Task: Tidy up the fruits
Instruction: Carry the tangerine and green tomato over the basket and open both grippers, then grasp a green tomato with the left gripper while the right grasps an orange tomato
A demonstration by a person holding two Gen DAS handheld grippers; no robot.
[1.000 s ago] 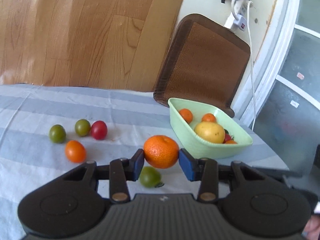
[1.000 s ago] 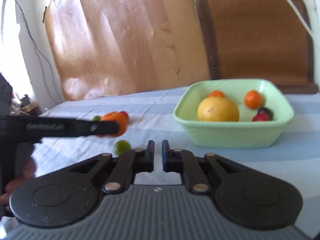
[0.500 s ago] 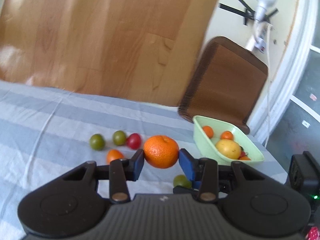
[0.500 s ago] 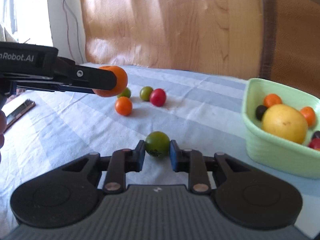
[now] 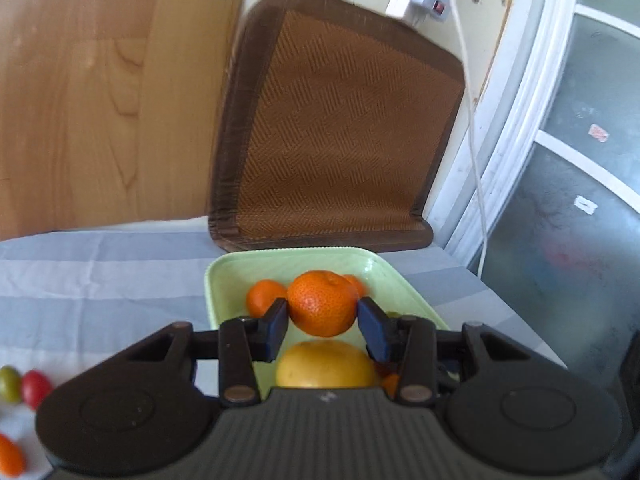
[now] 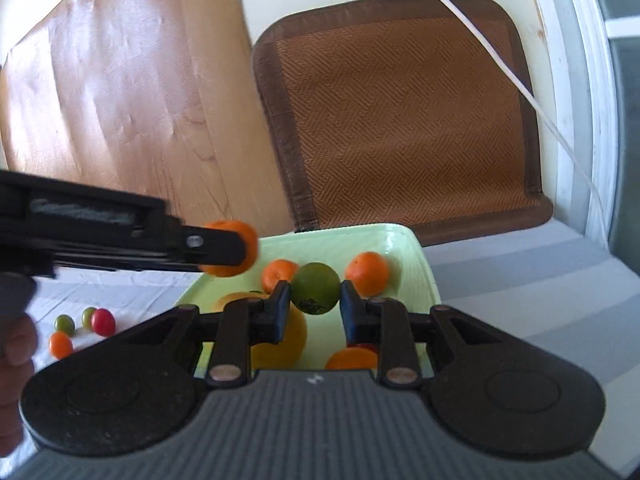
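Both loads hang over the green bowl [image 6: 420, 256]: the left gripper [image 5: 322, 316] clamps a mandarin [image 5: 322, 304], while the right gripper [image 6: 313, 306], jaws opening, has a green tomato [image 6: 315, 288] between its pads. Dropped from here, either may strike the yellow fruit [image 5: 326, 364] in the bowl and bounce out onto the bench [image 6: 520, 264].

Each camera sits just behind its own hand-held gripper and looks forward and slightly down along the two fingers. The left view has the left hand-held gripper [image 5: 322, 325] low in frame, close above the green bowl [image 5: 382, 270], facing the brown woven mat [image 5: 340, 128] beyond it. The right view, behind the right hand-held gripper [image 6: 312, 312], faces the same bowl [image 6: 416, 256] and mat [image 6: 404, 120] from nearby, and shows the left hand-held gripper [image 6: 236, 249] entering from its left. Both share the striped worktop [image 5: 100, 276].
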